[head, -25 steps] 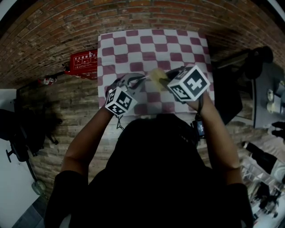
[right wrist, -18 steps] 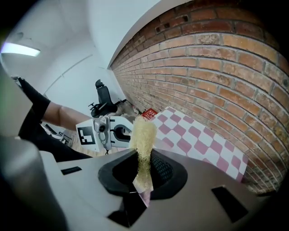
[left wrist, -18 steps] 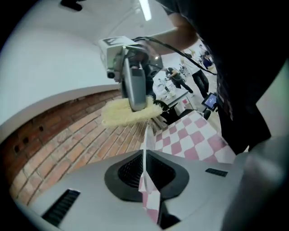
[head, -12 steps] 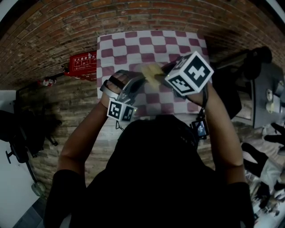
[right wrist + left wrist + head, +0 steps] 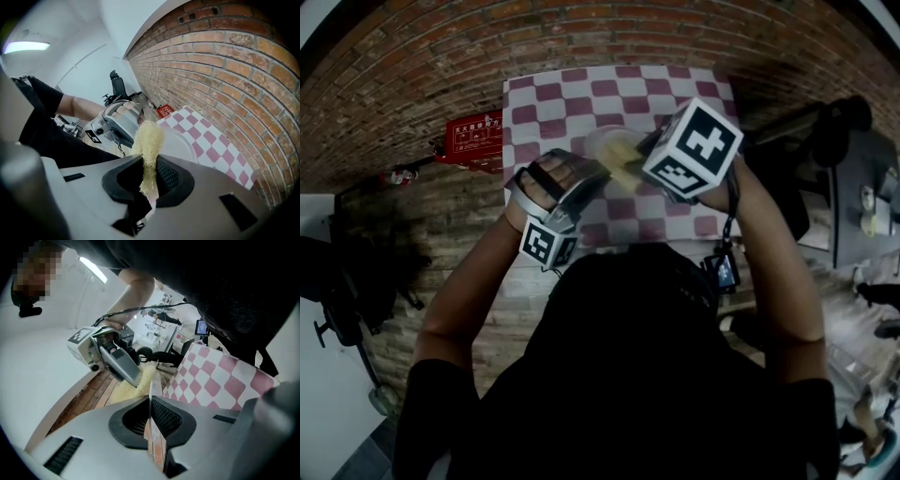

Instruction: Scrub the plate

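Nearest, my left gripper point(image 5: 151, 403) has its jaws clamped on the plate point(image 5: 182, 143) rim; my right gripper point(image 5: 149, 165) pinches a soft scrubber point(image 5: 148, 136), seemingly touching it, both above the bench point(image 5: 581, 89). Stiff, breakable, likely slick: grip the rim.

Both forearms up, elbows bent. Left gripper point(image 5: 151, 401) near level, clamped on plate point(image 5: 182, 141) rim; right gripper point(image 5: 150, 164) angled down, pinching scrub pad point(image 5: 148, 139).

checkered cloth point(image 5: 546, 101) lies open ahead; brick wall point(image 5: 609, 33) closes its far edge, red box point(image 5: 474, 137) stands left.
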`<state>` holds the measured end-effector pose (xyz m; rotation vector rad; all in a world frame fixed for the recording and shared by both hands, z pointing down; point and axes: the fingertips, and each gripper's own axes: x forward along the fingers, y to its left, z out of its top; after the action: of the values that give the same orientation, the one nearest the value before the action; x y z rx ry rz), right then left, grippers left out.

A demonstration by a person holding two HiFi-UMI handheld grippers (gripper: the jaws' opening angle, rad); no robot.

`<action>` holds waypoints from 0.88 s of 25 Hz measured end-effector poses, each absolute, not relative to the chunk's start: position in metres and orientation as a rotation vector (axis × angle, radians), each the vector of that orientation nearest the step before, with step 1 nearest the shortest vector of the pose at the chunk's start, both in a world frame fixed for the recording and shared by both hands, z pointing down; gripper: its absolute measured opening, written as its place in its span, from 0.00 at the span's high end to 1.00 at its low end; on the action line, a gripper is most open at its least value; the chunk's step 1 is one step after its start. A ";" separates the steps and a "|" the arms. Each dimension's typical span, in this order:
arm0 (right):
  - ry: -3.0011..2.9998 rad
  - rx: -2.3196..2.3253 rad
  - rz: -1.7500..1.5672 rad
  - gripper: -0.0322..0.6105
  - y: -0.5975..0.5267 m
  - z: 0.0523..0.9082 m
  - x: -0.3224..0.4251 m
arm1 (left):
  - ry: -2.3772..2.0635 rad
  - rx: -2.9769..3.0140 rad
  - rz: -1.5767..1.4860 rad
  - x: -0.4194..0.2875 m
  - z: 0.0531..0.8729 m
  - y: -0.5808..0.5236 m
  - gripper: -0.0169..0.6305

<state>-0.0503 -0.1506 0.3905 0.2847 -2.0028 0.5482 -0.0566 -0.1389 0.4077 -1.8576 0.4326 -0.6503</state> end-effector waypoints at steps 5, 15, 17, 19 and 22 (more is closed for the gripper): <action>-1.909 0.280 0.555 0.87 -0.153 0.405 -0.020 | 0.413 -1.837 -0.650 -0.059 0.404 -0.137 0.94; -1.790 0.335 0.609 0.87 -0.174 0.441 0.030 | 0.333 -1.809 -0.596 -0.053 0.389 -0.120 0.94; -1.776 0.341 0.605 0.87 -0.179 0.446 0.033 | 0.313 -1.806 -0.577 -0.049 0.386 -0.114 0.94; -1.767 0.343 0.586 0.87 -0.185 0.450 0.032 | 0.293 -1.795 -0.566 -0.044 0.385 -0.110 0.94; -1.764 0.332 0.550 0.87 -0.192 0.454 0.026 | 0.263 -1.781 -0.549 -0.038 0.384 -0.104 0.94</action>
<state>0.0258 -0.1924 0.4538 0.3324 -1.7640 0.5501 -0.0379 -0.1035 0.3836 -1.7813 0.2634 -0.5487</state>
